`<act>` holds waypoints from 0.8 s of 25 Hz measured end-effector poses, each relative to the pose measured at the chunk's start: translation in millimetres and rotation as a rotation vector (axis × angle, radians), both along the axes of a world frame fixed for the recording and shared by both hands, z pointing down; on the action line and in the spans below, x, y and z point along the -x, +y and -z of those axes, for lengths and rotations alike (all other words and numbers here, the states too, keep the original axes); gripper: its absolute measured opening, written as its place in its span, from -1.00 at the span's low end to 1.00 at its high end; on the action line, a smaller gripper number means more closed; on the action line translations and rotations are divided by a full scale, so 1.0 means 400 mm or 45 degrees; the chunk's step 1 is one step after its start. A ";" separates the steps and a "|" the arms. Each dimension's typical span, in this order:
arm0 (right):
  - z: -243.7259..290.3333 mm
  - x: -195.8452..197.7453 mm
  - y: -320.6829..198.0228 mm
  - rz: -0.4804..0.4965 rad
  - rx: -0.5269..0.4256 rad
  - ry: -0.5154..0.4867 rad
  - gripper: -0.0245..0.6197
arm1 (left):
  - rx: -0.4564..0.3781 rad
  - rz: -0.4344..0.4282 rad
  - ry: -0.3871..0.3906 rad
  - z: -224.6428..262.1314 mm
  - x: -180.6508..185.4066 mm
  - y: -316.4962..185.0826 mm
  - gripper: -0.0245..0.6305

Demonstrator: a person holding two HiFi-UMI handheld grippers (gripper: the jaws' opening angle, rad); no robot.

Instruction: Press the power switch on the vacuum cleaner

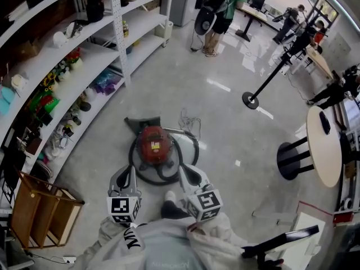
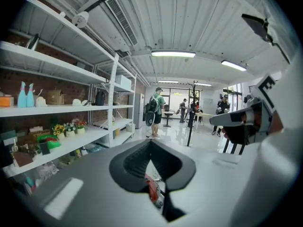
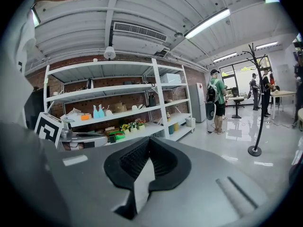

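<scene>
A red canister vacuum cleaner (image 1: 154, 144) sits on the grey floor with its black hose (image 1: 169, 176) looped around it and a floor nozzle (image 1: 143, 122) behind it. My left gripper (image 1: 126, 174) points at the canister's near left side, a short way from the hose loop. My right gripper (image 1: 189, 173) is level with it on the near right side. Both hold nothing and their jaws look closed together. In the left gripper view, a sliver of the red vacuum cleaner (image 2: 151, 189) shows below the joined tips of the left gripper (image 2: 150, 142). The right gripper (image 3: 149, 141) faces the shelves.
Long white shelves (image 1: 84, 55) with small items run along the left. A wooden crate (image 1: 35, 207) stands at the near left. To the right are a round table (image 1: 323, 145) and a black pole stand (image 1: 252, 99). People (image 1: 222, 7) stand at the far end.
</scene>
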State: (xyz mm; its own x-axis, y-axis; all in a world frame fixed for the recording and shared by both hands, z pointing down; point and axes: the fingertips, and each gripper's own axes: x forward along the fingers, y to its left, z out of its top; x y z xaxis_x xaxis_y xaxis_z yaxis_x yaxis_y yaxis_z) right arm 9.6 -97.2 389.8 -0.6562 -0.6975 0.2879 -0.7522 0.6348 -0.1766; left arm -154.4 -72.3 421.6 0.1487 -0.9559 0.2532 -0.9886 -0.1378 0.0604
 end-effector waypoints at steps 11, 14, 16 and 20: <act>0.003 -0.080 -0.110 -0.023 -0.014 -0.048 -0.92 | -0.003 -0.015 -0.052 0.016 -0.064 -0.103 -0.93; 0.000 -0.102 -0.140 -0.025 -0.017 -0.067 -0.92 | -0.013 -0.019 -0.071 0.025 -0.089 -0.126 -0.93; -0.001 -0.107 -0.157 -0.014 -0.017 -0.080 -0.92 | -0.013 -0.007 -0.074 0.029 -0.096 -0.140 -0.93; -0.010 -0.119 -0.183 0.016 -0.007 -0.095 -0.92 | 0.000 0.025 -0.097 0.030 -0.107 -0.152 -0.93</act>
State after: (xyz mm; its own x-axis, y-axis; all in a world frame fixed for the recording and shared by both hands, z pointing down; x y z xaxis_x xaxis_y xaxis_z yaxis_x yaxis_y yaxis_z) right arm 57.1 -170.4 393.8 -0.6843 -0.6906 0.2340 -0.7291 0.6453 -0.2279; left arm -111.7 -133.3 409.5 0.1104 -0.9585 0.2630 -0.9928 -0.1184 -0.0148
